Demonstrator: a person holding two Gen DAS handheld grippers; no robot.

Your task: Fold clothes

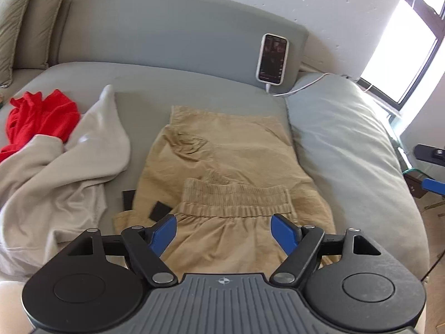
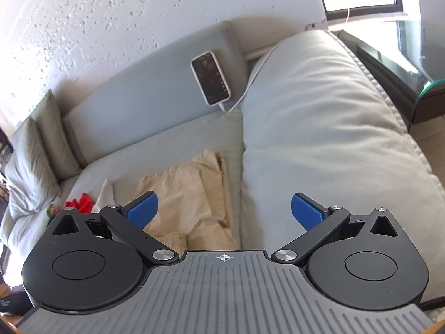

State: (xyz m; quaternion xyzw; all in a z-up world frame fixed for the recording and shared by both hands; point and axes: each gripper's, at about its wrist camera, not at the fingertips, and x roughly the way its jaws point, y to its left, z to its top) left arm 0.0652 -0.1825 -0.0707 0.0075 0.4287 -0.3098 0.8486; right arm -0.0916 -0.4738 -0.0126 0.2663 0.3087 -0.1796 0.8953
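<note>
Tan shorts [image 1: 230,172] lie folded on the grey sofa seat [image 1: 144,103], the elastic waistband [image 1: 236,197] turned up on top near me. My left gripper [image 1: 224,232] hovers just above the near part of the shorts, open, nothing between its blue fingers [image 1: 164,233]. In the right wrist view the same shorts [image 2: 189,200] lie below and left of my right gripper [image 2: 224,208], which is open and empty above the seam between seat and big cushion [image 2: 319,139]. A cream garment [image 1: 55,172] and a red garment [image 1: 41,117] lie crumpled to the left.
A phone [image 1: 272,58] on a white cable [image 1: 306,86] leans against the sofa back. A large grey cushion [image 1: 347,150] fills the right side. Two dark tags [image 1: 160,210] lie by the shorts' left edge. A window [image 1: 403,41] and side table [image 2: 389,64] stand at the right.
</note>
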